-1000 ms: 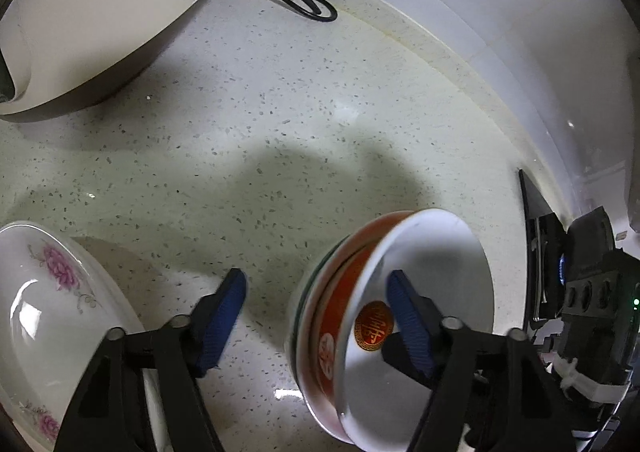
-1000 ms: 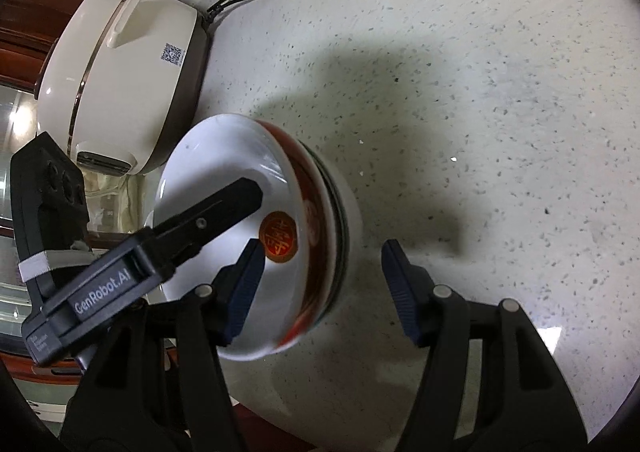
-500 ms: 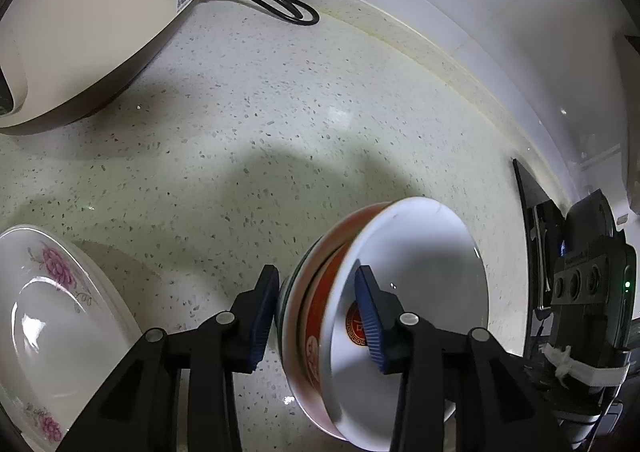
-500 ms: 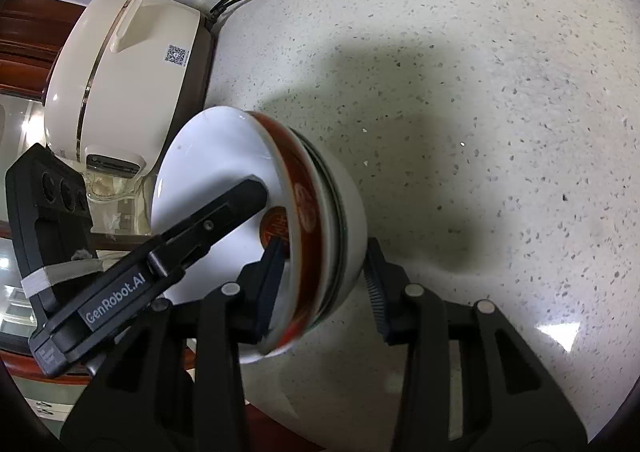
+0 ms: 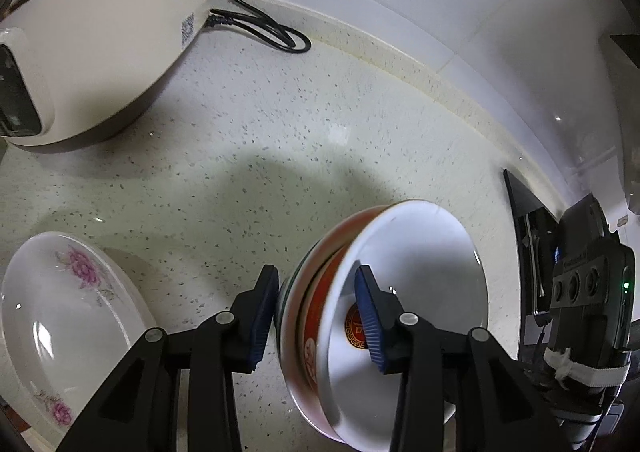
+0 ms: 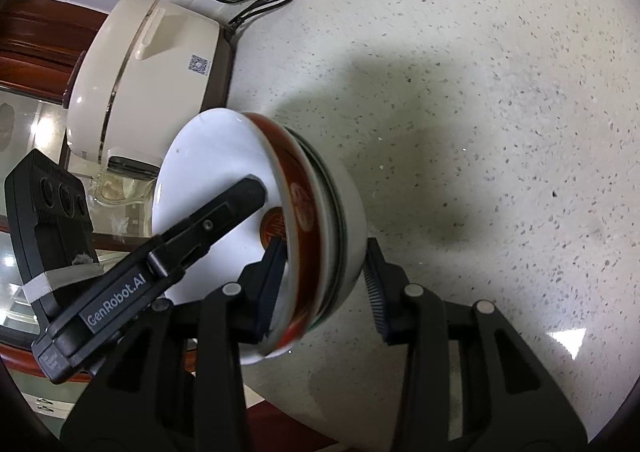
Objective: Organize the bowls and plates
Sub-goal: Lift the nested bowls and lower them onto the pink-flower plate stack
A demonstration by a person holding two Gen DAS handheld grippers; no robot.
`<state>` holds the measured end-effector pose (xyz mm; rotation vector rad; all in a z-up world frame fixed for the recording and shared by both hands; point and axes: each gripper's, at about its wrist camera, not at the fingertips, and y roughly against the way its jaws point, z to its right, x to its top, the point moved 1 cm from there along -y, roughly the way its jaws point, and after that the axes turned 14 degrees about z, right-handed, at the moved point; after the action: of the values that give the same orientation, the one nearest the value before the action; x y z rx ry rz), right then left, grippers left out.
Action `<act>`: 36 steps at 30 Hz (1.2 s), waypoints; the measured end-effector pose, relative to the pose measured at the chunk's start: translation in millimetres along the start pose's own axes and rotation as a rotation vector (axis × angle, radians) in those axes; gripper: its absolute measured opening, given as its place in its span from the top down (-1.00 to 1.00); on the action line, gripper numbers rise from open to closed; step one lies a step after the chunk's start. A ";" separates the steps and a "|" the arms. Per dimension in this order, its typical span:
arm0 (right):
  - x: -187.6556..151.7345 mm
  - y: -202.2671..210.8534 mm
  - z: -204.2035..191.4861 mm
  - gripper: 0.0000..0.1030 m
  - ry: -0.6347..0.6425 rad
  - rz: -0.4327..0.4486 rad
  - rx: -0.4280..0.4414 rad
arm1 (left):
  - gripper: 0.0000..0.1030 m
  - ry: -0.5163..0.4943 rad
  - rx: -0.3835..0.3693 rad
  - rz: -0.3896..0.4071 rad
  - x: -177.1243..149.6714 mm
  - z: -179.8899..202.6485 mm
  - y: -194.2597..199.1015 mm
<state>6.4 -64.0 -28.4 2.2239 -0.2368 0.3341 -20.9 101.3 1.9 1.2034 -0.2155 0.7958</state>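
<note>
A stack of nested bowls (image 5: pixel 400 292), white inside with red-orange outsides and a red emblem, hangs tilted above the speckled countertop (image 5: pixel 280 131). My left gripper (image 5: pixel 316 316) is shut on one side of the stack's rim, one finger inside, one outside. My right gripper (image 6: pixel 324 284) is shut on the opposite side of the same stack (image 6: pixel 288 219). The left gripper's finger (image 6: pixel 208 219) reaches into the top bowl in the right wrist view. A white oval plate with pink flowers (image 5: pixel 60 312) lies on the counter at lower left.
A cream rice cooker (image 5: pixel 100 31) stands at the back left with its black cord (image 5: pixel 260 27) along the wall; it also shows in the right wrist view (image 6: pixel 148 79). The counter's wooden front edge (image 6: pixel 280 424) runs below the bowls. A dark appliance (image 5: pixel 528 252) sits at the right.
Both grippers closed from open onto the bowl stack's rim, then lifted it; the counter and rice cooker now look farther away.
</note>
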 end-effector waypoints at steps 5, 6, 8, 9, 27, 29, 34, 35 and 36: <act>-1.6 3.5 -12.7 0.16 0.025 -0.004 0.028 | 0.22 0.008 0.018 0.041 2.6 -6.4 17.4; -1.8 2.9 -16.5 0.16 0.030 -0.004 0.036 | 0.22 0.009 0.024 0.053 3.5 -8.0 22.3; -2.4 3.1 -25.4 0.16 0.045 -0.004 0.052 | 0.22 0.012 0.034 0.075 5.2 -11.7 31.4; -2.8 3.4 -29.5 0.16 0.054 -0.005 0.059 | 0.22 0.017 0.039 0.088 6.7 -15.6 36.7; -21.2 -30.3 -96.9 0.16 0.188 -0.101 0.118 | 0.20 0.140 0.126 0.179 1.2 -75.4 87.9; -23.7 -33.9 -103.0 0.16 0.202 -0.111 0.121 | 0.20 0.152 0.133 0.185 0.8 -79.5 92.0; -29.0 -39.6 -117.1 0.16 0.237 -0.131 0.129 | 0.18 0.177 0.150 0.206 -1.7 -88.7 103.1; -30.2 -41.0 -119.6 0.16 0.242 -0.137 0.132 | 0.18 0.182 0.154 0.210 -1.9 -90.5 104.3; -31.1 -42.1 -121.5 0.16 0.247 -0.142 0.133 | 0.18 0.189 0.157 0.213 -2.5 -93.3 103.6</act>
<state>-30.2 59.0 3.8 2.2880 0.0779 0.5543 -113.6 197.0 43.0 1.2568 -0.1286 1.1233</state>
